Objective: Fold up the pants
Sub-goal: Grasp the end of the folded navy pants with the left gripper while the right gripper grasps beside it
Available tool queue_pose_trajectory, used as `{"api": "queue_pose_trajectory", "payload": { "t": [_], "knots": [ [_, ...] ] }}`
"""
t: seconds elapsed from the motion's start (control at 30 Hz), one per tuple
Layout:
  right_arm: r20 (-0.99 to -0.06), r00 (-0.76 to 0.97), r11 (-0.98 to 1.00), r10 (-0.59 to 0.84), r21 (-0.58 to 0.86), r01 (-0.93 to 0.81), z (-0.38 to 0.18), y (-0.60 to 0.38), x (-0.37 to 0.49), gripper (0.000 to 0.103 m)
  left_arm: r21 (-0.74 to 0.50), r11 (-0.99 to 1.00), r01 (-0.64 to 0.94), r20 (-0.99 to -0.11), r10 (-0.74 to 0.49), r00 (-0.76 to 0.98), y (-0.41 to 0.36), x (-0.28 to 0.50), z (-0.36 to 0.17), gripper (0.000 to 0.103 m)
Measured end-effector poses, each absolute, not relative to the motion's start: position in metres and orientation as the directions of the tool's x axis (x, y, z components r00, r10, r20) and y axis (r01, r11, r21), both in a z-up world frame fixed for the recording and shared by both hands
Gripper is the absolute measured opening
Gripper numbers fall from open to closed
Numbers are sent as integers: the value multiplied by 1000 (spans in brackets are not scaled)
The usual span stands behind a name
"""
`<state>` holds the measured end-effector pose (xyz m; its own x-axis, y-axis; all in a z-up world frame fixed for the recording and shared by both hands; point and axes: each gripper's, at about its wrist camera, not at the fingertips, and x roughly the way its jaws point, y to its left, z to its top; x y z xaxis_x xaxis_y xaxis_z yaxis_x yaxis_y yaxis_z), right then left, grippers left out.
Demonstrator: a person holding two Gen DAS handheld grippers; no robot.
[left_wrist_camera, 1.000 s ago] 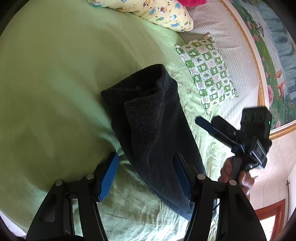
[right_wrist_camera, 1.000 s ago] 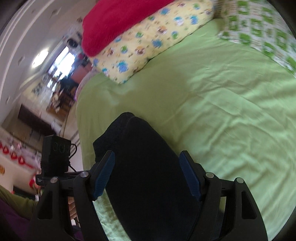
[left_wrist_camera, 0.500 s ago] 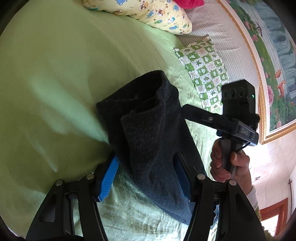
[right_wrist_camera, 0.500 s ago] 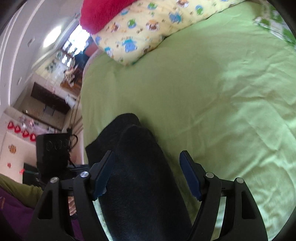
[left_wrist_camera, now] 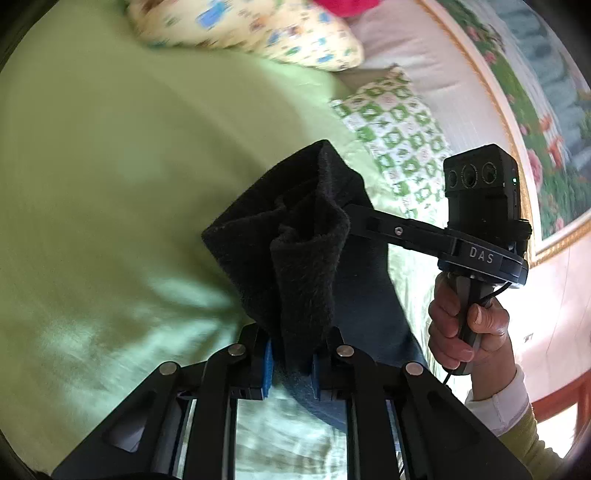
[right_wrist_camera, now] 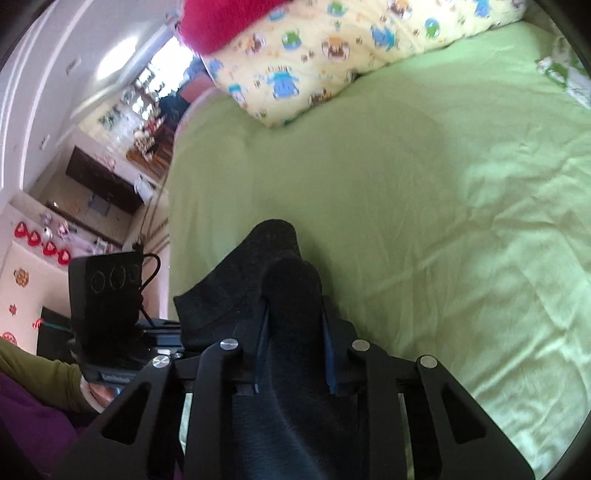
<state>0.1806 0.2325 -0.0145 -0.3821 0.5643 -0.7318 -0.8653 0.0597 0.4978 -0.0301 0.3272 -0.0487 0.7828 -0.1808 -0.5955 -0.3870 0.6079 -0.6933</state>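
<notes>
Dark fleecy pants (left_wrist_camera: pixel 295 266), soft and floppy at frame centre, bunch between the closing left gripper (left_wrist_camera: pixel 291 363) and closing right gripper (right_wrist_camera: pixel 293 354), both pinching thick folded edges.

Pants hide your fingertips, bed blurs at edges

Dark pants (left_wrist_camera: pixel 299 266) cover your right gripper (left_wrist_camera: pixel 354 218) tips; the yellow pillow (left_wrist_camera: pixel 258 26) and near sheet (left_wrist_camera: pixel 92 332) smear; frame cuts your sleeve (right_wrist_camera: pixel 33 373).
</notes>
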Motion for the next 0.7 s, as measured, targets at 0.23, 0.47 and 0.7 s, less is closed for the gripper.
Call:
{"api": "queue_pose_trajectory", "payload": {
  "t": [0.23, 0.47, 0.7],
  "knots": [
    [-670, -313, 85, 673, 490, -867, 25, 193, 173, 25, -692, 656, -302, -540, -192, 819, 307, -34, -5, 13],
    [-603, -226, 135, 765, 494, -859, 57, 130, 173, 25, -673, 711, -205, -500, -233, 834, 266, -30, 31, 13],
    [-522, -124, 195, 844, 513, -836, 67, 67, 169, 25, -643, 759, -102, -477, -292, 829, 216, -23, 55, 13]
  ]
}}
